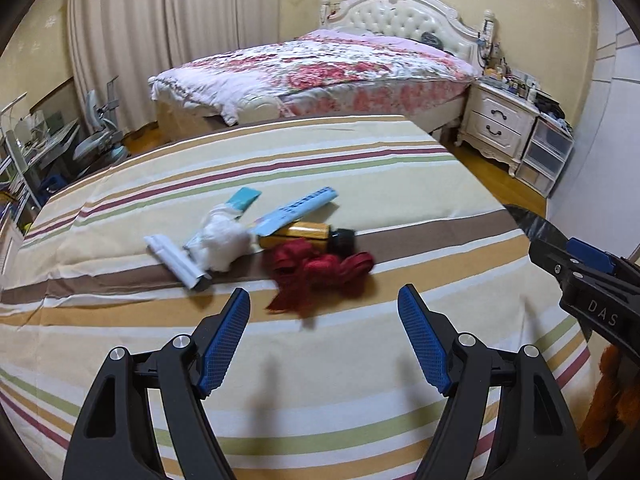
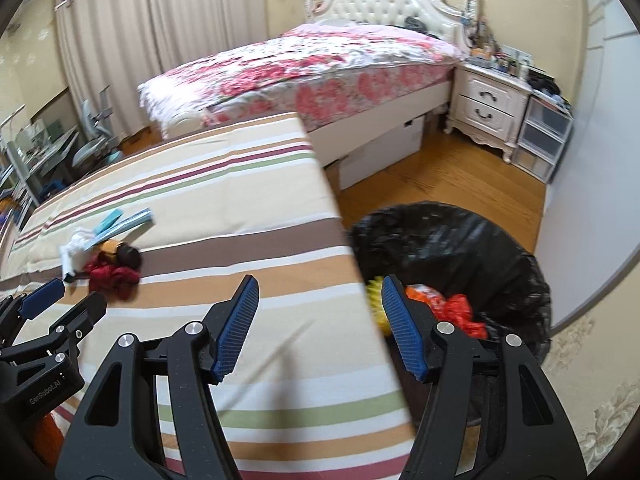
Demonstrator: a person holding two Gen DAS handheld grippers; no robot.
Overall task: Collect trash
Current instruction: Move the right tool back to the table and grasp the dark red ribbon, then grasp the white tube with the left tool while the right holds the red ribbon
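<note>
A pile of trash lies on the striped table (image 1: pixel 360 360): a red crumpled ribbon (image 1: pixel 320 270), a yellow bottle with a black cap (image 1: pixel 310 236), a blue-white packet (image 1: pixel 298 210), a white tissue wad (image 1: pixel 222 240), a teal card (image 1: pixel 244 198) and a white tube (image 1: pixel 176 262). My left gripper (image 1: pixel 324 304) is open and empty, just in front of the ribbon. My right gripper (image 2: pixel 318 292) is open and empty over the table's right edge, beside a black-lined bin (image 2: pixel 480 248) holding red, orange and yellow trash (image 2: pixel 456 308). The pile shows in the right wrist view (image 2: pixel 112 272).
A bed with a floral quilt (image 1: pixel 320 68) stands behind the table. A white nightstand (image 1: pixel 496 124) and plastic drawers (image 1: pixel 548 152) are at the right. A desk and chair (image 1: pixel 96 136) are at the left. Wooden floor (image 2: pixel 440 176) lies between bin and bed.
</note>
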